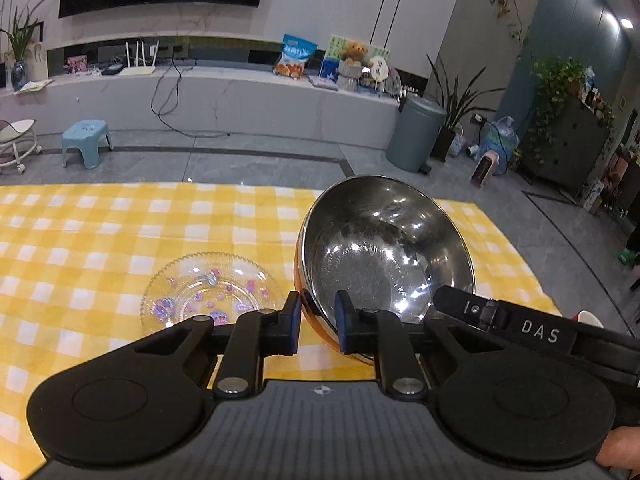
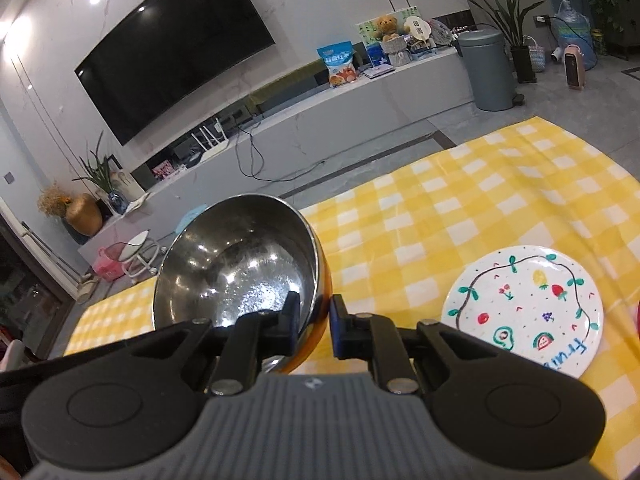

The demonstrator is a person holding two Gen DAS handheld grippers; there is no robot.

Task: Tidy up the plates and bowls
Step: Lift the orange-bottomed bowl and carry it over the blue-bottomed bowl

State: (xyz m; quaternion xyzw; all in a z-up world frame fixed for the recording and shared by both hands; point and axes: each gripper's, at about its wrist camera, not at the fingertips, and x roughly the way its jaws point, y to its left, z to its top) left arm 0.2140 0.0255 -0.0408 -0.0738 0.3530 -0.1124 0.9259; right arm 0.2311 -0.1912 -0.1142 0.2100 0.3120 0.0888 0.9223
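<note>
My left gripper is shut on the near rim of a steel bowl with an orange outside, held tilted above the yellow checked cloth. A clear glass plate with pink and purple decals lies on the cloth to its left. My right gripper is shut on the rim of a similar steel bowl, one finger inside and one outside. A white plate painted with fruit lies on the cloth to its right. Part of the other gripper shows at the right of the left wrist view.
The cloth's far edge meets a grey floor. Beyond it stand a blue stool, a grey bin and a long white TV bench. A red and white thing shows at the cloth's right edge.
</note>
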